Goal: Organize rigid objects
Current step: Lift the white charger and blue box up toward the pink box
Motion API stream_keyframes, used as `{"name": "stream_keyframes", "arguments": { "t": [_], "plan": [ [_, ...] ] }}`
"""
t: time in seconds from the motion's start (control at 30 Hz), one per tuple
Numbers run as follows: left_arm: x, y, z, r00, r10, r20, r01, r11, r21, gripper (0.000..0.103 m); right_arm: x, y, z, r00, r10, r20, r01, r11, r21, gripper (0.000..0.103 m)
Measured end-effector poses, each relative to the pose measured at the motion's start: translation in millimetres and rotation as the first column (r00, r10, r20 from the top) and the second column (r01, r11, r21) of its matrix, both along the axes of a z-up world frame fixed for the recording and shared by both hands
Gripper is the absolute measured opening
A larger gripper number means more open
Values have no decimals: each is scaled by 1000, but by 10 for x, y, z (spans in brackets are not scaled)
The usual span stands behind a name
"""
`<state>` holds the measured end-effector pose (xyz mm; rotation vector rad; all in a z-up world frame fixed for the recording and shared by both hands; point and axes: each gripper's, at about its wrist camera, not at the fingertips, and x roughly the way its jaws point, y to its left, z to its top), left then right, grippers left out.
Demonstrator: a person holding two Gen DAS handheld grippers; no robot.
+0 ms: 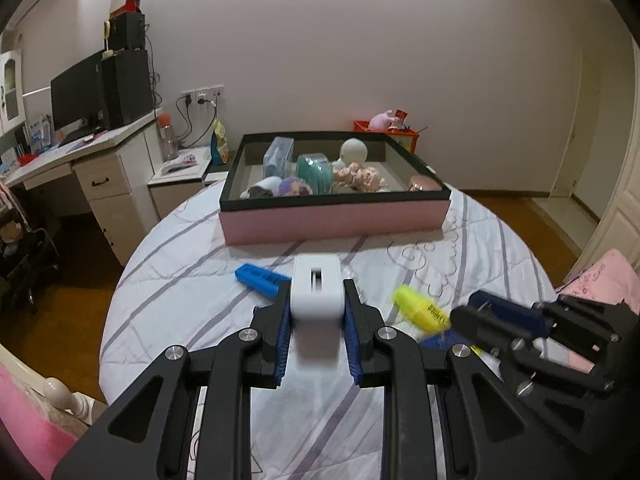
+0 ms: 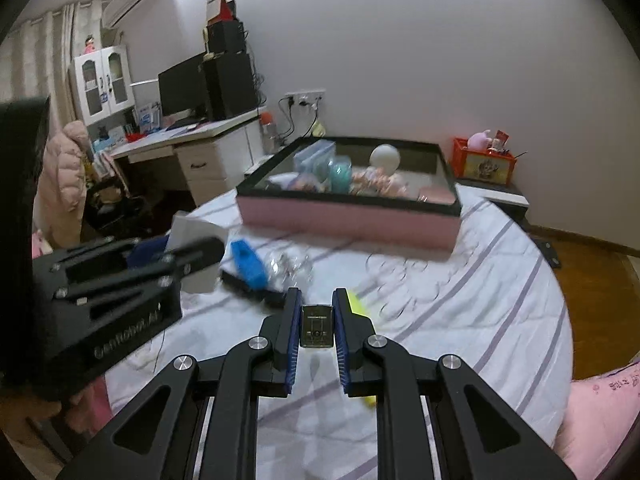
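My left gripper is shut on a white plastic block with a slot in its top, held above the striped bed sheet. My right gripper is shut on a small dark rectangular device with a shiny face. In the left wrist view the right gripper shows blurred at the right. In the right wrist view the left gripper shows at the left, the white block in it. A pink box with a black rim at the far side holds several toys. A blue highlighter and a yellow highlighter lie on the sheet.
A white desk with a monitor and a speaker stands left of the bed. A low side table sits beside it. An orange crate with a pink plush stands behind the box. A pink pillow lies at the right.
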<state>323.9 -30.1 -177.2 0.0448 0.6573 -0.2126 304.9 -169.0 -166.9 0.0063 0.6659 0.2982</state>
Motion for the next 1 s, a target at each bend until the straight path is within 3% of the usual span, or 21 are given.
{"name": "stream_keyframes", "arguments": {
  "t": [0.27, 0.47, 0.67, 0.8, 1.0],
  "plan": [
    [-163, 85, -311, 998, -19, -65, 21, 1000, 18, 23, -205, 71, -177, 999, 22, -42, -23, 999, -30, 16],
    [-230, 87, -314, 998, -25, -51, 26, 999, 26, 23, -280, 48, -493, 989, 23, -144, -26, 999, -23, 16],
    [-234, 89, -317, 999, -25, -46, 26, 999, 29, 23, -161, 35, -630, 985, 12, -172, -14, 1000, -12, 16],
    [-227, 103, -301, 999, -20, -44, 21, 1000, 19, 23, -167, 87, -612, 989, 17, -144, -19, 1000, -12, 16],
    [-202, 124, -140, 1000, -8, -15, 8, 1000, -2, 23, -209, 190, -231, 999, 29, -38, -28, 1000, 10, 16]
  ]
}}
